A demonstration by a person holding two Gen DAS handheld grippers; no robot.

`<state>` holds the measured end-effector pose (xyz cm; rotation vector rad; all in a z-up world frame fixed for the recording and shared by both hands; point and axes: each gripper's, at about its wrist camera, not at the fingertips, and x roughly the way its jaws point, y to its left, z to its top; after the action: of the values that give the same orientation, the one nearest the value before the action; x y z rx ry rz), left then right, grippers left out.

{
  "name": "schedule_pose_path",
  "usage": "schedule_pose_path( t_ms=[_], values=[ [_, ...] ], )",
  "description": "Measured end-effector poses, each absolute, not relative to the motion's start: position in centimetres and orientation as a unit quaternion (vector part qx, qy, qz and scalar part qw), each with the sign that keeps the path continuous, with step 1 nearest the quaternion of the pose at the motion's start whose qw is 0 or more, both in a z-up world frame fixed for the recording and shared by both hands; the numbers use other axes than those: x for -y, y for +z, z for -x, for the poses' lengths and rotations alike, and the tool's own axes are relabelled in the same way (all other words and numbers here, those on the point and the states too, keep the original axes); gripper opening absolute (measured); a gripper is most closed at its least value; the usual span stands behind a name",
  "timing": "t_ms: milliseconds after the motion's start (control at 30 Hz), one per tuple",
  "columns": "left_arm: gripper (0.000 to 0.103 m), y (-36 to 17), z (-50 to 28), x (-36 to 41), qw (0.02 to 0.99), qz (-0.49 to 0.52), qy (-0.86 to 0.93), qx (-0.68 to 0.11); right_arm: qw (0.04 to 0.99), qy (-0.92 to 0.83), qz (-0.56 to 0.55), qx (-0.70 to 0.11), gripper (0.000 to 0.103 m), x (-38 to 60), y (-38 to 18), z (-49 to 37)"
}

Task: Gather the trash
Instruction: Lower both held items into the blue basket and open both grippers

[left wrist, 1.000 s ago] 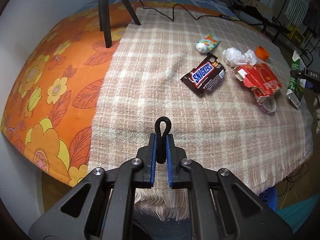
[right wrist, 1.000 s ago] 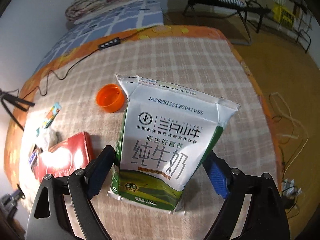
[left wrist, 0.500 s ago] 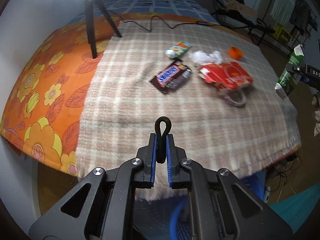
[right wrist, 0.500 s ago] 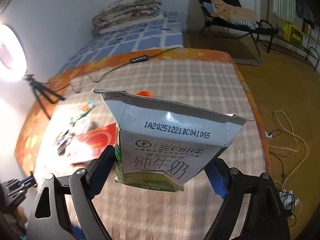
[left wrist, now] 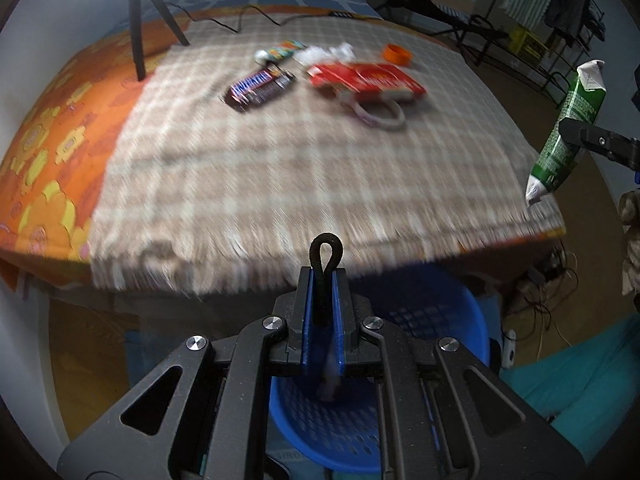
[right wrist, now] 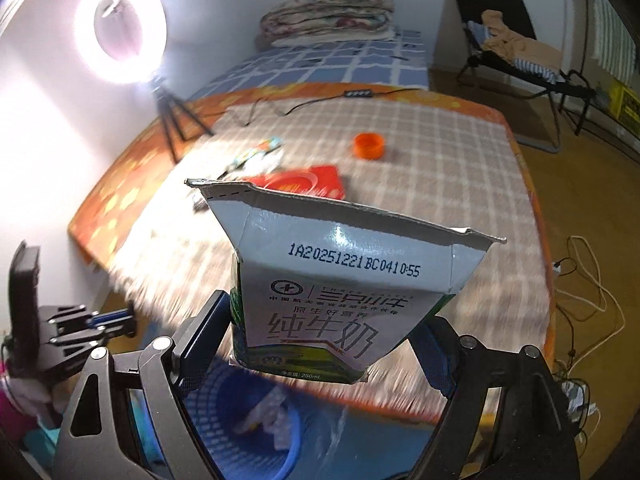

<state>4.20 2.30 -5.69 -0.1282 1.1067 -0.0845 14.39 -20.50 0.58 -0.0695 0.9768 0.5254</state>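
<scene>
The right tongs [right wrist: 326, 344] pinch a milk carton [right wrist: 336, 292] at lower centre of the right wrist view, above a blue basket [right wrist: 256, 416]. The left tongs [left wrist: 325, 280] are pressed together on a black loop [left wrist: 326, 256]. A Snickers wrapper [left wrist: 258, 88] and red box [left wrist: 368, 80] lie on the bench [left wrist: 280, 168].

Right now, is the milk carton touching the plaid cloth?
Apart. The left wrist view shows the milk carton in the right tongs, hanging beyond the plaid cloth's edge.

Blurred cloth, half-hidden basket

The table [left wrist: 304, 168] cloth smears near its fringe; the basket [left wrist: 452, 312] sits largely behind the left gripper [left wrist: 322, 300], and its contents [right wrist: 268, 416] are too blurred to identify.
</scene>
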Motion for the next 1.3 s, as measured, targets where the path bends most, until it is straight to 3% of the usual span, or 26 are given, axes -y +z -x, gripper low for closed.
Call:
schedule_pose_path(
  t_ms=[767,1300],
  values=[
    [0.007,-12.5,0.5,1.9,0.807,0.032,-0.057,-0.587,0.780,0.318,0.105,-0.529,0.085,15.4,-9.6,-4.9],
    [0.007,-14.9,0.6,1.4,0.792,0.020,-0.038,-0.609,0.757,0.331,0.121,-0.551,0.086,13.6,-12.0,-3.7]
  ],
)
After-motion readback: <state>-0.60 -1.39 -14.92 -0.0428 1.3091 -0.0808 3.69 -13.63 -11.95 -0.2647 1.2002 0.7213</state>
